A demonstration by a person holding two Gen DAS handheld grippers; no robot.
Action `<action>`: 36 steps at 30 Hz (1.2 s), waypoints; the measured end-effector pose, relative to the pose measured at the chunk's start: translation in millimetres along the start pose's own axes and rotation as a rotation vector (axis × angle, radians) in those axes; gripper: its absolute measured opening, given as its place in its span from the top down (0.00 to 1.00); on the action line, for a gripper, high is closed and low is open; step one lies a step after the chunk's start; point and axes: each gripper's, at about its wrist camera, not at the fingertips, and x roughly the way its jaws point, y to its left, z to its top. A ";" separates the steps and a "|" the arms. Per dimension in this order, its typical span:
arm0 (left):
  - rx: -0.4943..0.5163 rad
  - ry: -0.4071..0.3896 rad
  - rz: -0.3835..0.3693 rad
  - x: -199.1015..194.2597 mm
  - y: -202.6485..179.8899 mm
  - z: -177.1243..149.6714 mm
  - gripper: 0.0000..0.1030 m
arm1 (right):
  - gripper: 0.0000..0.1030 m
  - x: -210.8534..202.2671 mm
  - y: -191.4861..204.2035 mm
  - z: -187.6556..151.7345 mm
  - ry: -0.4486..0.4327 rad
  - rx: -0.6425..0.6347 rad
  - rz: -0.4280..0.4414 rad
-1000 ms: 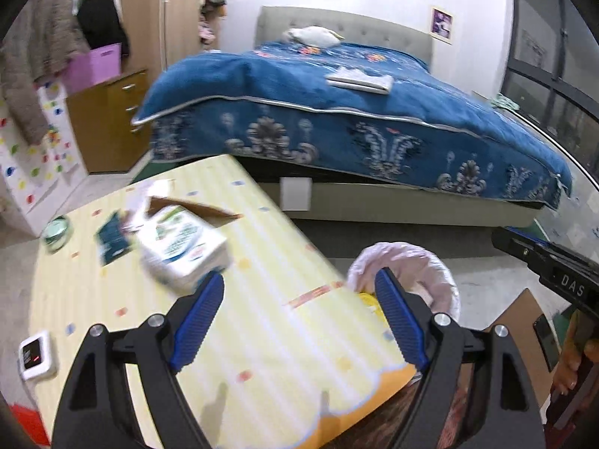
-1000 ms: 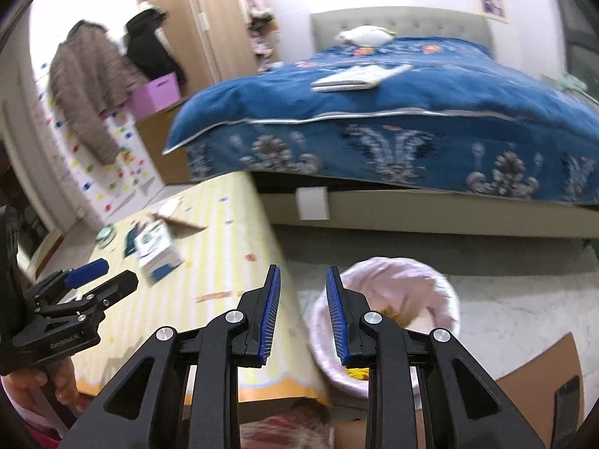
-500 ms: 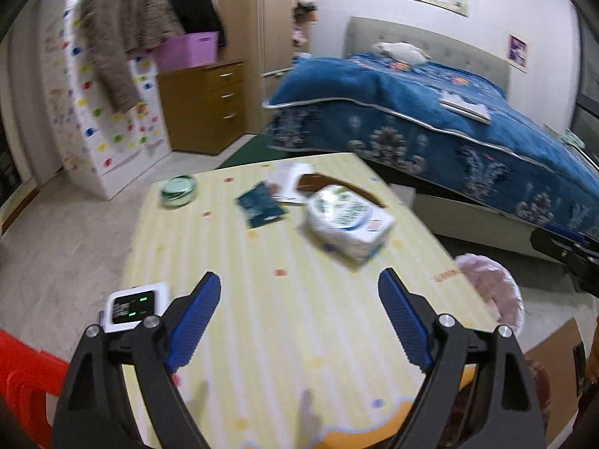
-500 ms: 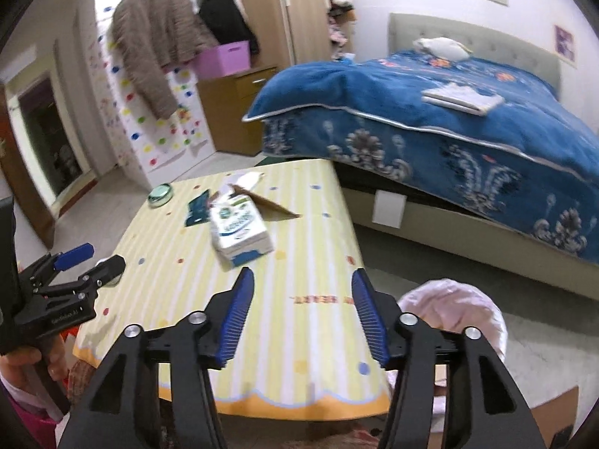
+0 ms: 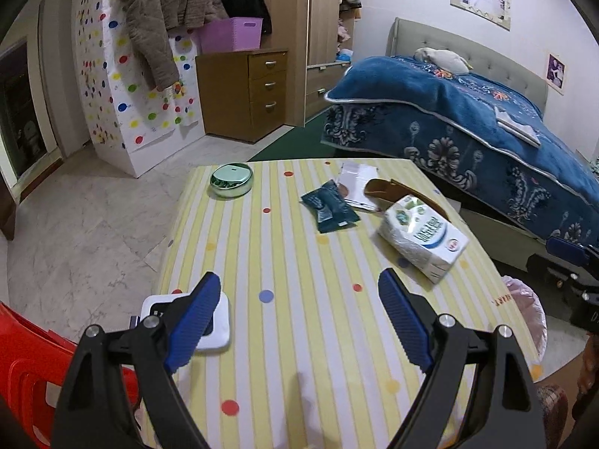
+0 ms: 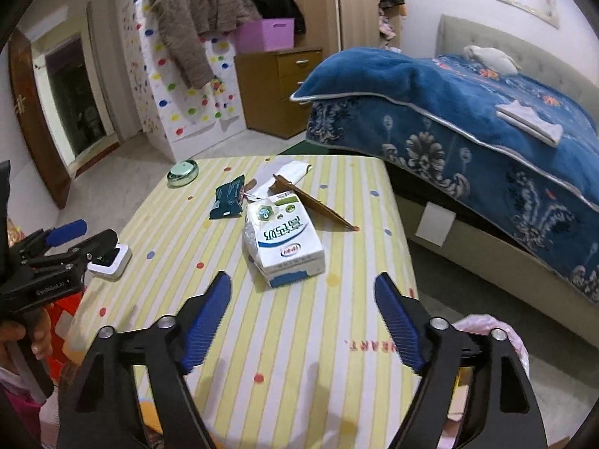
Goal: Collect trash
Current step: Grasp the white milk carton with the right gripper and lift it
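Right gripper (image 6: 301, 301) jaws opening, nothing between them, over the striped table (image 6: 299, 355), milk carton (image 6: 282, 241) lying just ahead, green wrapper (image 6: 228, 202) and cardboard (image 6: 318, 205) beyond it, left gripper (image 6: 71, 241) far left by a white device (image 6: 110, 260), pink-lined bin (image 6: 483, 327) at right.
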 end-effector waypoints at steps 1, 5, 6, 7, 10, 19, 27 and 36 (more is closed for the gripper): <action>-0.001 0.007 0.005 4.5 1.2 1.3 0.17 | 0.19 7.9 0.5 1.3 0.006 -0.004 0.006; -0.001 0.026 0.020 18.2 4.5 4.2 0.11 | 0.18 42.4 4.2 6.4 0.040 -0.023 0.038; 0.000 0.030 0.020 20.6 4.9 4.7 0.09 | 0.17 50.5 5.3 6.7 0.050 -0.033 0.039; 0.000 0.034 0.021 23.4 5.1 5.1 0.09 | 0.16 58.7 7.0 7.5 0.059 -0.046 0.040; 0.000 0.046 0.028 31.1 5.4 6.4 0.08 | 0.14 83.8 13.0 11.0 0.087 -0.086 0.056; -0.014 0.081 0.023 48.7 5.3 8.6 0.08 | 0.21 127.3 20.1 15.0 0.157 -0.168 0.040; -0.020 0.097 0.019 51.1 5.4 5.7 0.08 | 0.29 90.8 39.6 3.1 0.110 -0.217 0.079; -0.020 0.119 -0.002 71.4 -8.4 13.4 0.08 | 0.30 30.8 27.1 20.1 -0.069 -0.133 -0.018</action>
